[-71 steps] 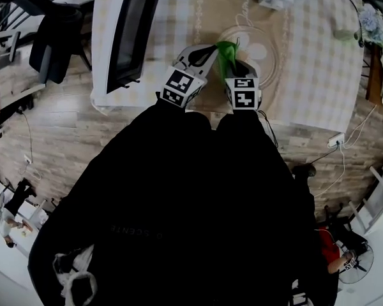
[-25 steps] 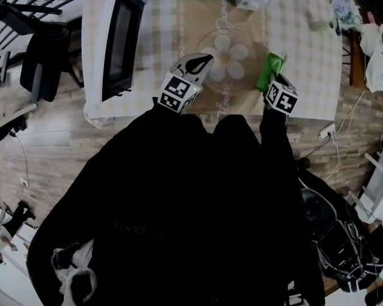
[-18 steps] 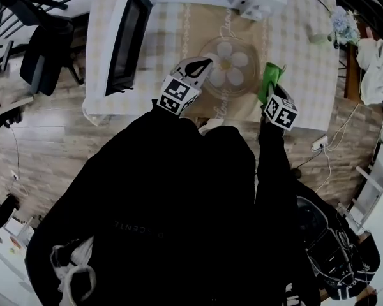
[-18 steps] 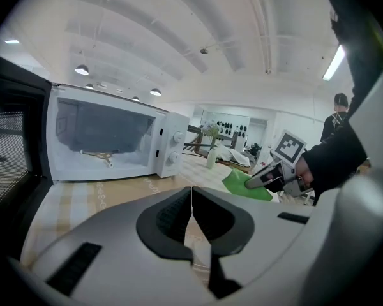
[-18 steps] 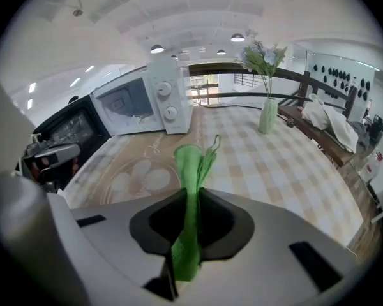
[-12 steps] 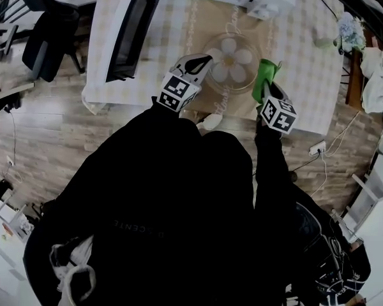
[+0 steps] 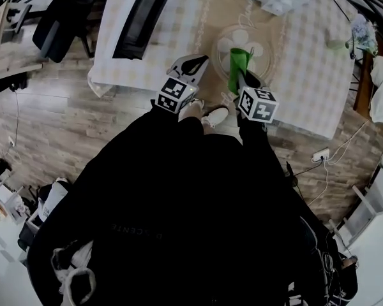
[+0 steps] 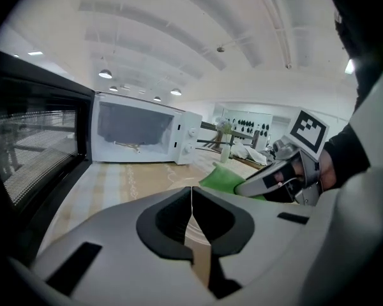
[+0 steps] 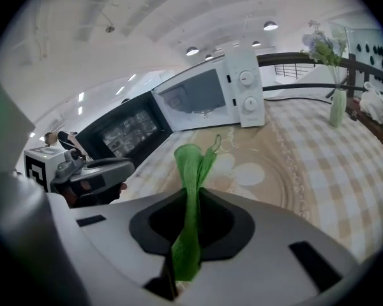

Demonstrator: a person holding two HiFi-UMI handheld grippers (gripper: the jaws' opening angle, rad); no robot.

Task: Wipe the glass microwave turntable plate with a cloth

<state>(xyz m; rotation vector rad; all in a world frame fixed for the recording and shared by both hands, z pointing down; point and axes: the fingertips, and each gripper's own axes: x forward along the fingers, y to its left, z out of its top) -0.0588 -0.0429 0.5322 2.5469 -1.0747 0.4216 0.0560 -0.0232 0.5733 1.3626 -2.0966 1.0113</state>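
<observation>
The round glass turntable plate [image 7: 254, 38], with a pale flower shape showing through it, lies on the tan runner in the middle of the table. My right gripper [image 7: 239, 77] is shut on a green cloth [image 7: 236, 61] that stands up from the jaws over the plate's near-left part. In the right gripper view the cloth [image 9: 192, 171] rises between the jaws of the right gripper [image 9: 190, 201], with the plate [image 9: 263, 173] beyond it. My left gripper [image 7: 200, 60] hovers left of the plate, shut and holding nothing; its jaws meet in the left gripper view [image 8: 191, 195].
A white microwave [image 9: 212, 98] stands at the back of the table, its dark door [image 7: 140, 21] swung open to the left. A vase of flowers [image 9: 335, 101] stands at the right. The table's near edge [image 7: 147, 85] lies just behind both grippers. Cables run over the wooden floor [image 7: 325, 155].
My right gripper has carried the green cloth leftward from the plate's right side to over its near-left part. The left gripper has stayed beside the plate, shut.
</observation>
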